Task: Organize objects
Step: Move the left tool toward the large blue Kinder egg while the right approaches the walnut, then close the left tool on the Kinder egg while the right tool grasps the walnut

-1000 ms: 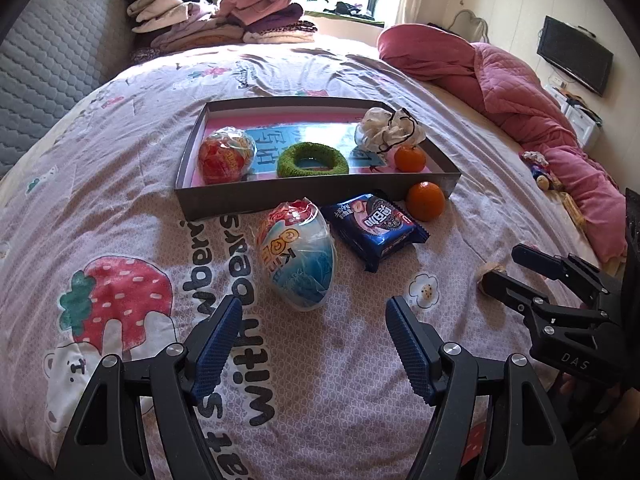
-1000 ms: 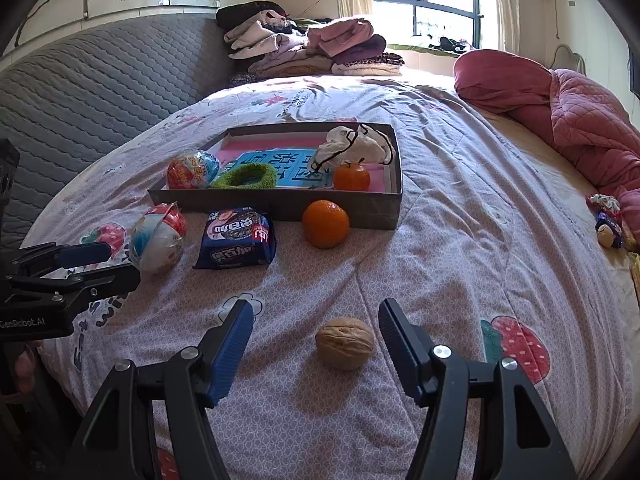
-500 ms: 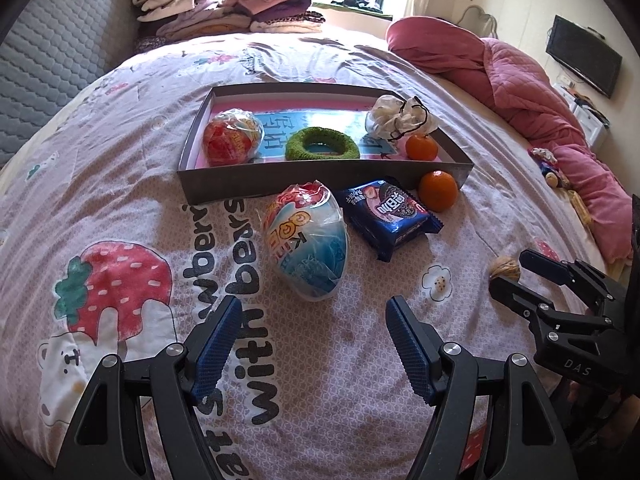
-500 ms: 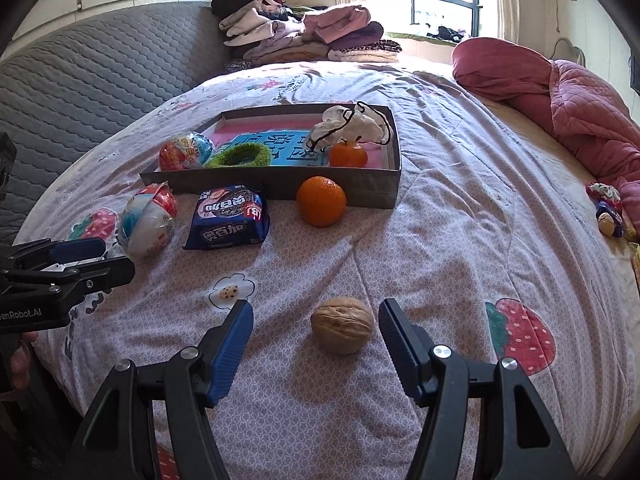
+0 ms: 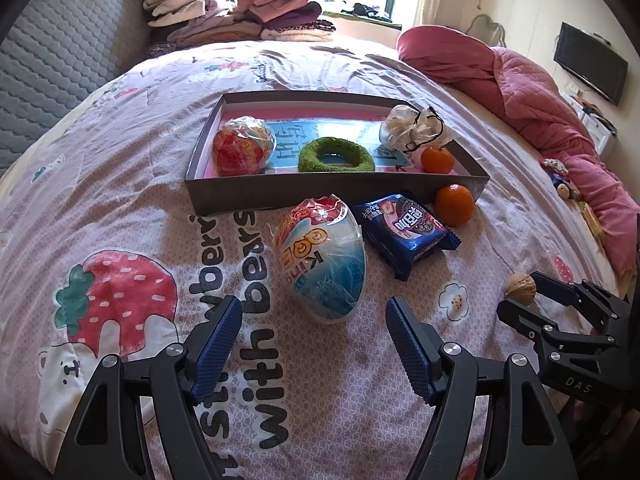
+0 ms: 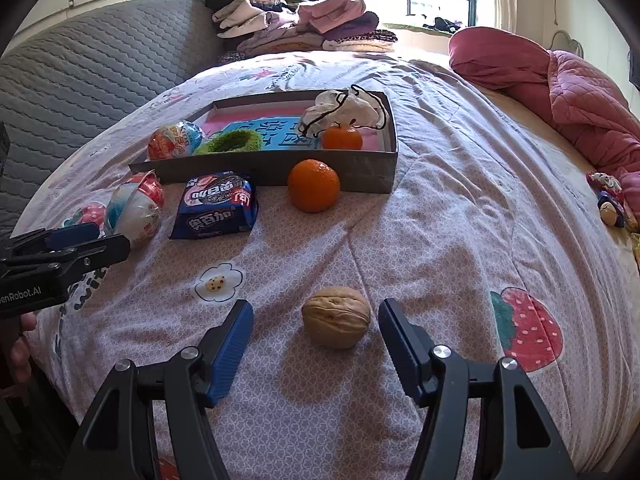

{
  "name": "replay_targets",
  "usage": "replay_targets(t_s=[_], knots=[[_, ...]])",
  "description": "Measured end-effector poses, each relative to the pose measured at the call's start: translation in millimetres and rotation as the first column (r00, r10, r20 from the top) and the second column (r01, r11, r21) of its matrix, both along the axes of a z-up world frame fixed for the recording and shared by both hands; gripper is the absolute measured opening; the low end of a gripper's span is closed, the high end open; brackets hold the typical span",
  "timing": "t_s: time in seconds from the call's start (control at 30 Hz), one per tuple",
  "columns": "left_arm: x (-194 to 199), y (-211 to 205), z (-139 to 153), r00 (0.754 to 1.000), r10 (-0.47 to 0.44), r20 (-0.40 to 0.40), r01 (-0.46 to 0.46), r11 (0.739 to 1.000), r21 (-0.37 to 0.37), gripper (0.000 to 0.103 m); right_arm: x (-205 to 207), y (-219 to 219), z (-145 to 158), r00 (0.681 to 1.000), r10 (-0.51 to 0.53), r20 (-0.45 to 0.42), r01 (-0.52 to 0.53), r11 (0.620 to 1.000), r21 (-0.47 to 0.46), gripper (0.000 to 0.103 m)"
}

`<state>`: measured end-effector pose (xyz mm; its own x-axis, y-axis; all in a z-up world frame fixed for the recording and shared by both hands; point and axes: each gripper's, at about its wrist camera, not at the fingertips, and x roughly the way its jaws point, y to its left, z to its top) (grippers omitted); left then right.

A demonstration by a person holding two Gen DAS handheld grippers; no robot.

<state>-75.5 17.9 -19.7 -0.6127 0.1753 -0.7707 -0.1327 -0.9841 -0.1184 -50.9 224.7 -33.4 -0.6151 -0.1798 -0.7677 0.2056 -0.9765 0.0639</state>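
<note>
A bed (image 5: 120,208) covered in a pale sheet printed with strawberries and bears carries a shallow grey tray (image 5: 332,194) near its middle. Inside the tray, a foil-wrapped egg (image 5: 243,145) lies at the left end, a green fuzzy ring (image 5: 337,156) in the middle, a crumpled white cloth (image 5: 412,130) with a black cord in the far right corner, and a small orange (image 5: 437,159) at the right end by the near wall.

On the sheet just in front of the tray's near wall lie a larger wrapped egg (image 5: 324,256), a blue biscuit packet (image 5: 404,232) to its right, and a second orange (image 5: 454,205) near the tray's right corner. A walnut (image 6: 336,317) sits alone, closer to the near edge of the bed.

The left gripper (image 5: 314,344) hovers with its blue fingers (image 5: 218,340) spread wide, released, the larger egg just ahead of the gap between them. The right gripper (image 6: 316,338) also has its fingers (image 6: 230,344) released and wide apart, with the walnut lying between them, touching neither.

Folded clothes (image 6: 296,20) are stacked at the far edge of the bed, and a pink quilt (image 6: 560,88) is bunched along its right edge.
</note>
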Motion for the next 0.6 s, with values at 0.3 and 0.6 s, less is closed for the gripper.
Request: replay_targets(t_s=[0.3,0.6], knots=[[-7.2,2.5,0.7,1.0,0.006,-0.028,-0.006,1.0,-0.001,0.075,-1.9,2.7,-3.5,1.0,-0.015,0.001,0.015,1.0,0.008,0.057],[-16.6,1.2,-0.5,0.999,0.025,-0.031,-0.025,1.0,-0.006,0.075,-4.3,0.0,-7.3,1.0,-0.022,0.0,0.022,0.999,0.03,0.05]])
